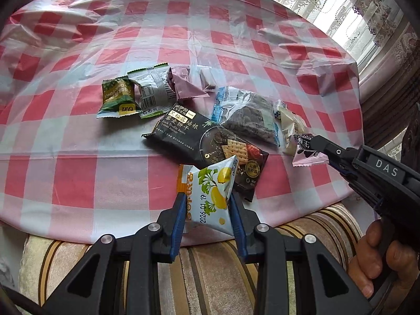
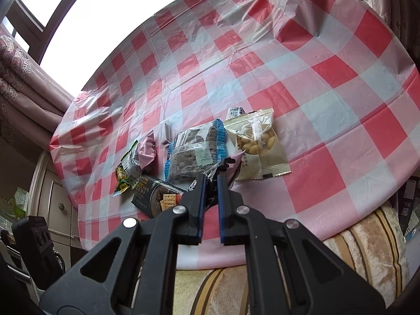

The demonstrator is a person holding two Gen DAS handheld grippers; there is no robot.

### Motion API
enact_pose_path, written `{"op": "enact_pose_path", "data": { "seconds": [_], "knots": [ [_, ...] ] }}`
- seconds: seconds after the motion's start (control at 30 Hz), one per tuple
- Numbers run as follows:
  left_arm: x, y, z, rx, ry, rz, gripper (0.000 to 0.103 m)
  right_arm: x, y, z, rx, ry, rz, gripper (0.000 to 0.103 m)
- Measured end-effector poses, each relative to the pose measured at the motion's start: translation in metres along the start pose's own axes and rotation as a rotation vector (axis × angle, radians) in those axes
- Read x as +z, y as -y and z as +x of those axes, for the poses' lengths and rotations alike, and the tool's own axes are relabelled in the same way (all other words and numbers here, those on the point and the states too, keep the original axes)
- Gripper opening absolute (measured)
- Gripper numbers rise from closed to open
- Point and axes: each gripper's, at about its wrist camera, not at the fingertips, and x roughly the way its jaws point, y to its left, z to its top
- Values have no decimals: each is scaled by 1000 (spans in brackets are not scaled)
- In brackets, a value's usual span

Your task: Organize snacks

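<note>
The left gripper (image 1: 207, 199) is clamped on a small white packet printed with lemons (image 1: 210, 197), its blue pads (image 1: 179, 210) pressing both sides and holding it above the near edge of the table (image 1: 78, 157). The right gripper (image 1: 305, 141) is nearly closed, pinching a little pink wrapper (image 1: 309, 157) by its end, raised just beside the pile. Its own camera shows the jaws almost together with only a dark scrap of that wrapper (image 2: 210, 183) between them.

Beyond them, the loose snacks lie together on the red-checked cloth: a black biscuit pack (image 1: 204, 139), a blue-edged clear bag of dark pieces (image 1: 246, 115), a green packet (image 1: 118, 97) and a silver one (image 1: 152, 89).

Only the right camera shows the beige nut packet (image 2: 257, 144) fully; the left camera alone shows the lemon packet and the person's right hand (image 1: 380, 260).
</note>
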Motion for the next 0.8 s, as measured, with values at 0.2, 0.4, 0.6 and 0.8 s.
{"op": "enact_pose_path", "data": {
  "seconds": [0.2,0.4,0.6,0.8],
  "knots": [
    [1,22,-17,64,57,70,34,-6,25,-29,23,14,34,10],
    [1,51,-20,84,59,148,34,-10,50,-54,56,36,80,10],
    [3,75,-23,96,67,195,34,-11,85,-76,83,56,153,9],
    [5,100,-24,60,64,230,34,-7,105,-86,92,37,190,9]
  ]
}}
